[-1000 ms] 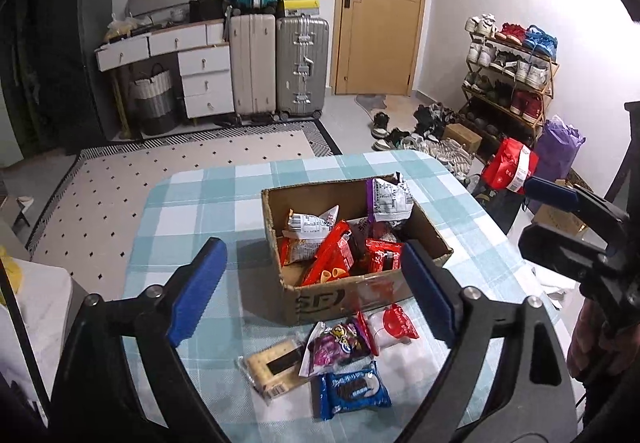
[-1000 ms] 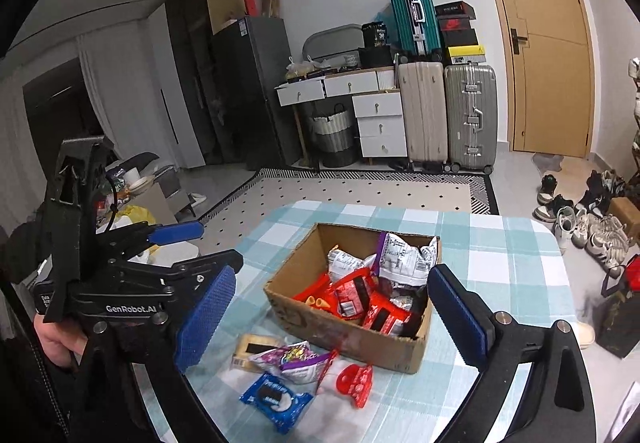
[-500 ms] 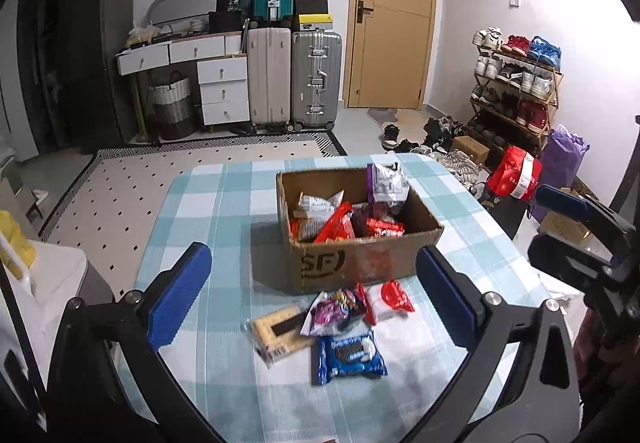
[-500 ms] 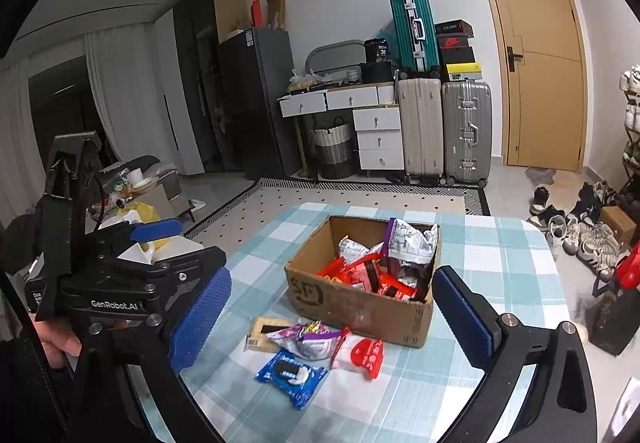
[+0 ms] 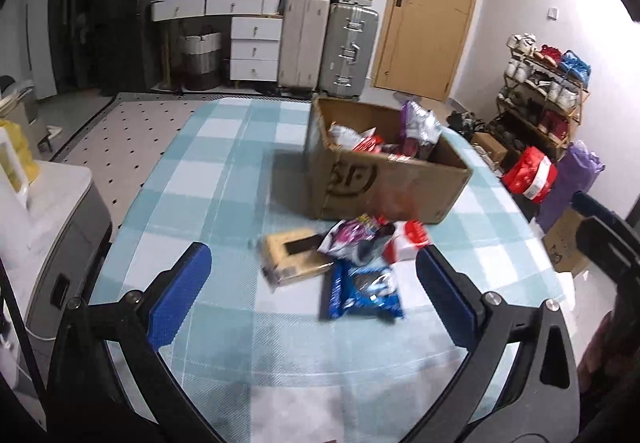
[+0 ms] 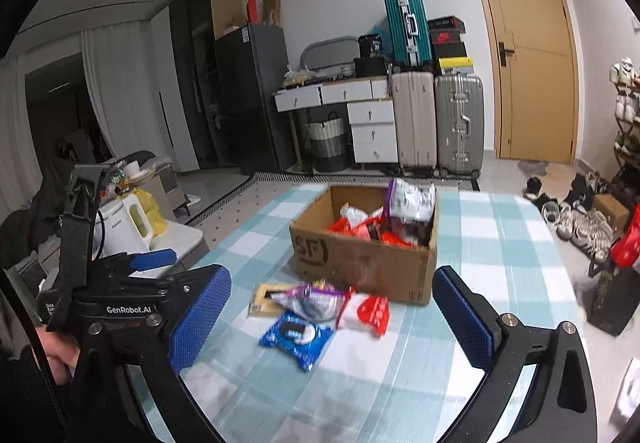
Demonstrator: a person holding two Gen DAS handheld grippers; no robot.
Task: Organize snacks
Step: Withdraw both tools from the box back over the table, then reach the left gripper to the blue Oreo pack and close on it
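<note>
Checked cloth covers the table [image 5: 224,171], where a cardboard box [image 5: 384,179] already holds several snacks. Four packets lie just in front of it: a blue cookie pack [image 5: 366,293], a tan bar [image 5: 290,257], a purple bag [image 5: 356,241] and a red-and-white pouch [image 5: 406,243]. The left hand-held gripper [image 5: 312,295] and right hand-held gripper [image 6: 332,323] have just spread wide, empty. Because the packets overlap, closing on one could drag its neighbour or crush the contents.

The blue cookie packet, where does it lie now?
The blue cookie packet lies flat on the checked tablecloth, nearest the camera among the loose snacks before the cardboard box.
</note>
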